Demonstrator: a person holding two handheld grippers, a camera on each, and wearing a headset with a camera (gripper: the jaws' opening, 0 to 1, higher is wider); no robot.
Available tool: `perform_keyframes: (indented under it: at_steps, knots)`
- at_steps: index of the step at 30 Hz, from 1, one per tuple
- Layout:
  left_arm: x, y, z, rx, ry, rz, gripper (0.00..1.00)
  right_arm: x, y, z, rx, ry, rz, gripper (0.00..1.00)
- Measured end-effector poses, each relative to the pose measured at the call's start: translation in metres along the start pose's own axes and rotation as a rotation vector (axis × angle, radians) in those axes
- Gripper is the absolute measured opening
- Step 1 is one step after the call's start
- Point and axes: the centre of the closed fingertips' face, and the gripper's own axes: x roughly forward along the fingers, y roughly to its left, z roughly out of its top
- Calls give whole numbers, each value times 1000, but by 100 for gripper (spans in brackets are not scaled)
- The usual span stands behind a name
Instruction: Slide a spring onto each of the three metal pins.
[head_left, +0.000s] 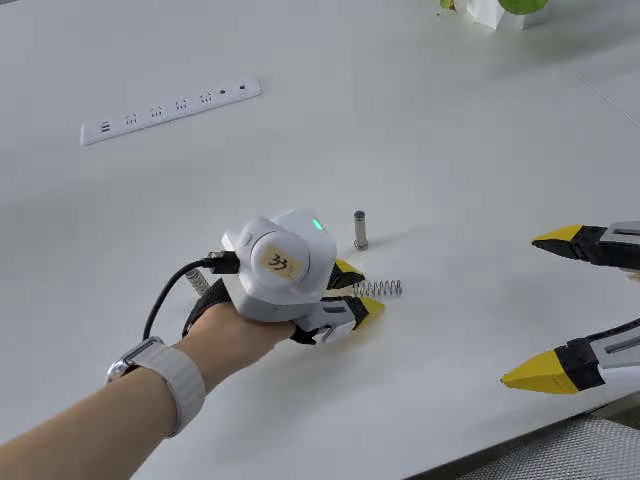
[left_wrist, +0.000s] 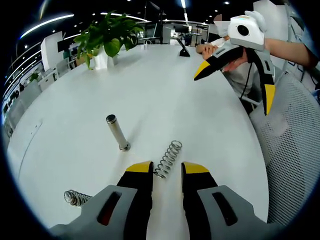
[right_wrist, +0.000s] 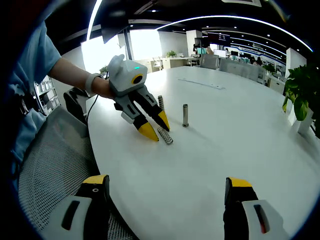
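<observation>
At the head view's centre, the left gripper (head_left: 361, 290) sets narrow jaws astride one end of the spring (head_left: 380, 288), flat on the bench (head_left: 400, 120) just below the upright pin (head_left: 360, 230), evidently to pinch it; the right gripper (head_left: 523, 310) hangs at right, jaws wide.

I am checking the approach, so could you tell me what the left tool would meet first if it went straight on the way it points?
Most likely the loose spring, which lies on the table just ahead, its near end between the open jaws of the left tool.
</observation>
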Motion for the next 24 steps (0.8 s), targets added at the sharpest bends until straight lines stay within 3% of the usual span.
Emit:
perform_keyframes:
  at_steps: [6,10,17,24]
  knots:
    - [-1,-1,-1,3,14,-6,9,1,0,3,-2,-6,2,95]
    - [-2,0,-2,16,27,-9,9,2,1,3,-2,-6,3,95]
    - [-3,1,-3,63,92,-7,7,4,3,4,-6,-6,6,94]
    - [-2,2,-4,40,108,-4,7,6,5,5,-8,-7,11,94]
